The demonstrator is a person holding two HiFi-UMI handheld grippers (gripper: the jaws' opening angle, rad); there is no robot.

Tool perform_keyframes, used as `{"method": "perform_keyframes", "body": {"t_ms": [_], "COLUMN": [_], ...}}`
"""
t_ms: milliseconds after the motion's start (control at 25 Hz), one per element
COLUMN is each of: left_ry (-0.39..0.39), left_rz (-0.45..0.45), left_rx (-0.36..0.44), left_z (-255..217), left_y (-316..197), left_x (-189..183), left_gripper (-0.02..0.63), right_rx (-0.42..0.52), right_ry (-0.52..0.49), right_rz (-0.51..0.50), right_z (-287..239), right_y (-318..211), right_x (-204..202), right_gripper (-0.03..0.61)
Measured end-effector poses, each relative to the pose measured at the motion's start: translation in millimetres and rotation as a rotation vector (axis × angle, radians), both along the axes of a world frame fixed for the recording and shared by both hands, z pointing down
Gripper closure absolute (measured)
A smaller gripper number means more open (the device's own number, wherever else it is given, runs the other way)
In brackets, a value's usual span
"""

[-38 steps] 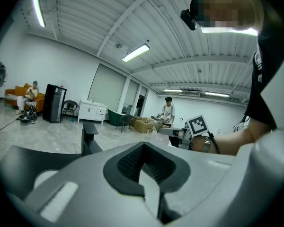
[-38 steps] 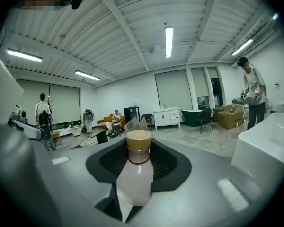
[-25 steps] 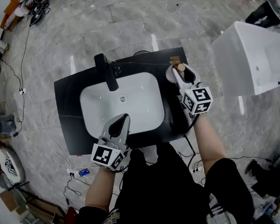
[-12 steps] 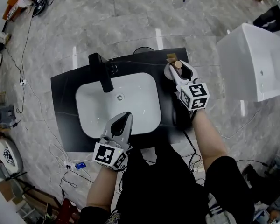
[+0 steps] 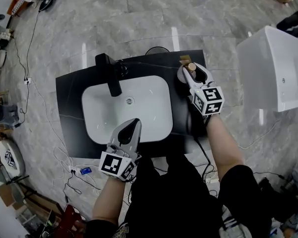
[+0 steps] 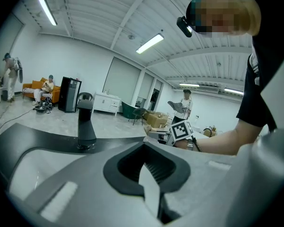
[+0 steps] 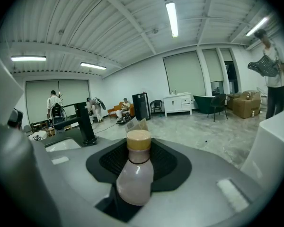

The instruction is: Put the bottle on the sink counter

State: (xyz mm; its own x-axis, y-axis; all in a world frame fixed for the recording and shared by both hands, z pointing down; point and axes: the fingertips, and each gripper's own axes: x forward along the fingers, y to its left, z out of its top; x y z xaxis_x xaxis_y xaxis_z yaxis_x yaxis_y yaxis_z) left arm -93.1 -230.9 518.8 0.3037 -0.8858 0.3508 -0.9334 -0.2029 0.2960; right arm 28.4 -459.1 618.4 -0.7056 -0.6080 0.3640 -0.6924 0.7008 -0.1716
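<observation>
A small clear bottle (image 5: 191, 68) with a tan cap stands upright between the jaws of my right gripper (image 5: 190, 72), over the back right corner of the black sink counter (image 5: 69, 108). In the right gripper view the bottle (image 7: 135, 186) fills the gap of that gripper (image 7: 138, 150), which is shut on it. Whether its base touches the counter is hidden. My left gripper (image 5: 133, 125) is shut and empty above the front rim of the white basin (image 5: 124, 113); its jaws (image 6: 149, 174) meet in the left gripper view.
A black faucet (image 5: 111, 76) rises at the basin's back left. A small tan tag (image 5: 185, 59) lies just behind the bottle. A large white tub (image 5: 273, 68) stands to the right of the counter. Cables (image 5: 30, 83) run over the grey floor.
Only the head camera has shifted a little. The right gripper keeps the bottle at the same back right corner, and the left gripper stays where it was.
</observation>
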Motion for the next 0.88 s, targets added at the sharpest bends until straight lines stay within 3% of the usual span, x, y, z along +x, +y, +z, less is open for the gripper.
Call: {"method": "perform_keyframes", "body": {"t_ms": [880], "left_ry": [-0.001], "left_rz": [-0.012], "left_rx": [-0.008], "left_z": [4.5], "left_y": [4.4], "left_x": [7.1], "left_gripper": [0.614], "right_rx": [0.046], "right_ry": [0.016], "right_rz": [-0.037], "right_z": [1.4], "right_y": [6.7], "right_x": [-2.5], "right_gripper": [0.413]}}
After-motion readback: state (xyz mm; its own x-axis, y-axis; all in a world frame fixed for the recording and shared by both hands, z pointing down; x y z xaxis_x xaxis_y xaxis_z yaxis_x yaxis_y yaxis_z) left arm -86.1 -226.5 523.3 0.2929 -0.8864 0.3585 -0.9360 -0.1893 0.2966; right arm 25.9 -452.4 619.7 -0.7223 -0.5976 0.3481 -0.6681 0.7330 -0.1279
